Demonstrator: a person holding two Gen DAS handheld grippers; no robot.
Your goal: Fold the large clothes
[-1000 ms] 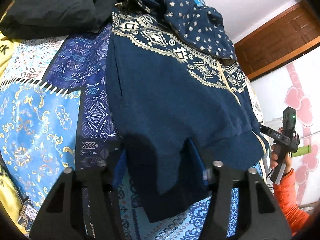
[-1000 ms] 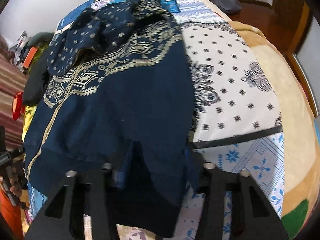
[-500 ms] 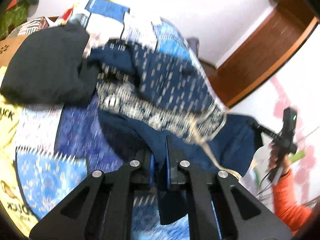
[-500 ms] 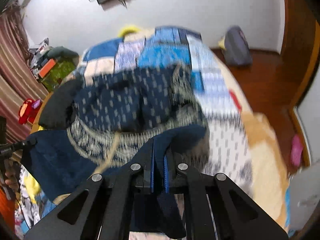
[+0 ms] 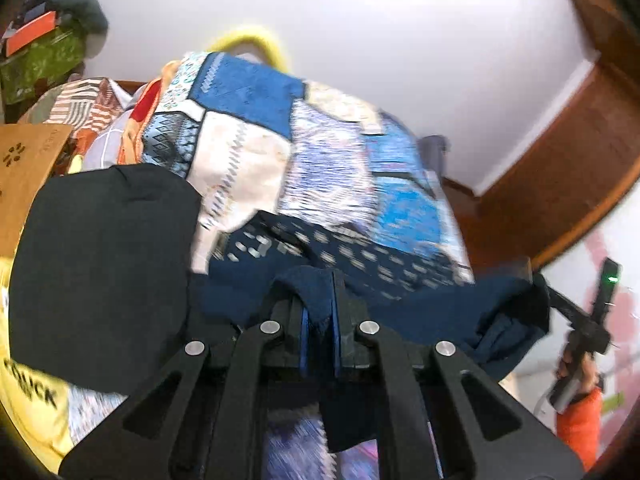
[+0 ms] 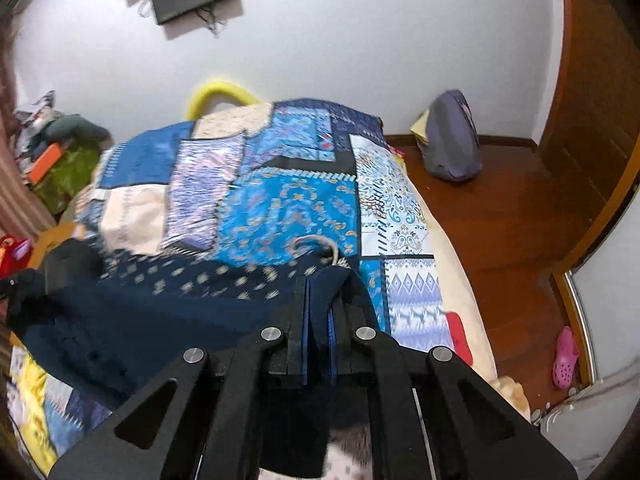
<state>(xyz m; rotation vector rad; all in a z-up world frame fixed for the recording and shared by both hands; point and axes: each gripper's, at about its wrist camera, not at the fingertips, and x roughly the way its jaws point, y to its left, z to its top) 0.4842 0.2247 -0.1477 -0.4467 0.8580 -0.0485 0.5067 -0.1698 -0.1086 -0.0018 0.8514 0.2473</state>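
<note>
A navy blue hooded sweater (image 5: 420, 304) with a pale dotted hood lies on a patchwork bedspread (image 5: 332, 168). My left gripper (image 5: 318, 292) is shut on its bottom hem, which is lifted and carried up toward the hood. In the right wrist view the same sweater (image 6: 140, 320) sags between the two grips, and my right gripper (image 6: 318, 292) is shut on the other end of the hem. A beige drawstring loop (image 6: 316, 246) shows just beyond the right fingertips. The right gripper (image 5: 536, 284) also appears at the right of the left wrist view, pinching the cloth.
A black garment (image 5: 104, 272) lies on the bed to the left, beside yellow bedding (image 5: 28, 408). A grey bag (image 6: 452, 140) sits on the wooden floor (image 6: 500, 232), a pink shoe (image 6: 564, 356) near the door. Clutter piles (image 6: 56, 160) stand at the far left.
Both grippers closed on the sweater's hem, then rose and carried it forward over the body toward the hood. The views tilted up, so the wall and far end of the bed came into sight.
</note>
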